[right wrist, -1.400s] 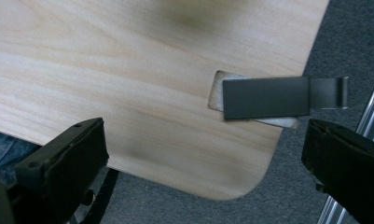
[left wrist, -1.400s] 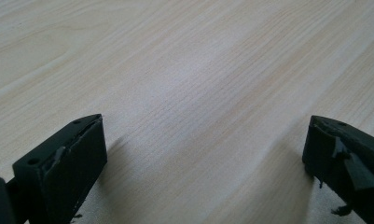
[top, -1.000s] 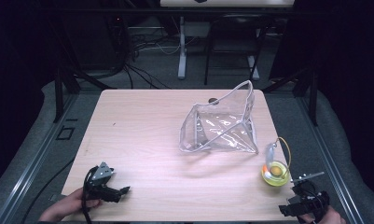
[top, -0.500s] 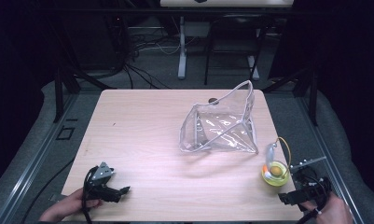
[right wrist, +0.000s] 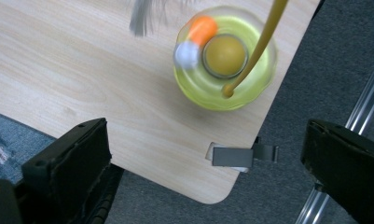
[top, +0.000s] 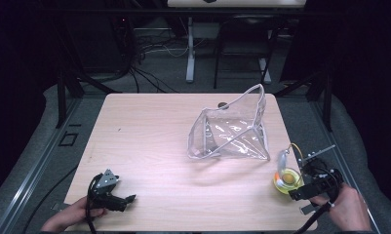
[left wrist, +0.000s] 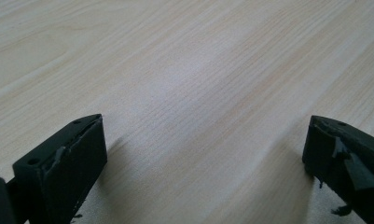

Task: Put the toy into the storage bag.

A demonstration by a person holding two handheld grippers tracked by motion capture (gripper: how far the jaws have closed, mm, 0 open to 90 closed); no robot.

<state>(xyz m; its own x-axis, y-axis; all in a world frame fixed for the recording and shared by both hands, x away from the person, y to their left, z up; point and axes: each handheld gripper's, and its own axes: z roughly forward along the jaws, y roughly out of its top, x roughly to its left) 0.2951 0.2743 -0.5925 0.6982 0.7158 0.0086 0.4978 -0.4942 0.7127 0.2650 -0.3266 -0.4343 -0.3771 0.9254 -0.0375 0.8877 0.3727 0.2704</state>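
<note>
A: Where is the yellow toy (top: pixel 286 180) found?

B: It is seen at the table's (top: pixel 149 146) near right corner, close to the edge, with a thin yellow wand (right wrist: pixel 259 44) arching over it. The right gripper (top: pixel 305 187) is held just beside it, jaws spread wide and empty.

A: What could be spoiled?

B: If the toy is nudged rather than straddled, it could be pushed off the corner; the wand could also be snagged. The left gripper (top: pixel 122 200) is rested far off, jaws apart, so no steadying is offered. The clear bag (top: pixel 232 131) is well apart.
</note>
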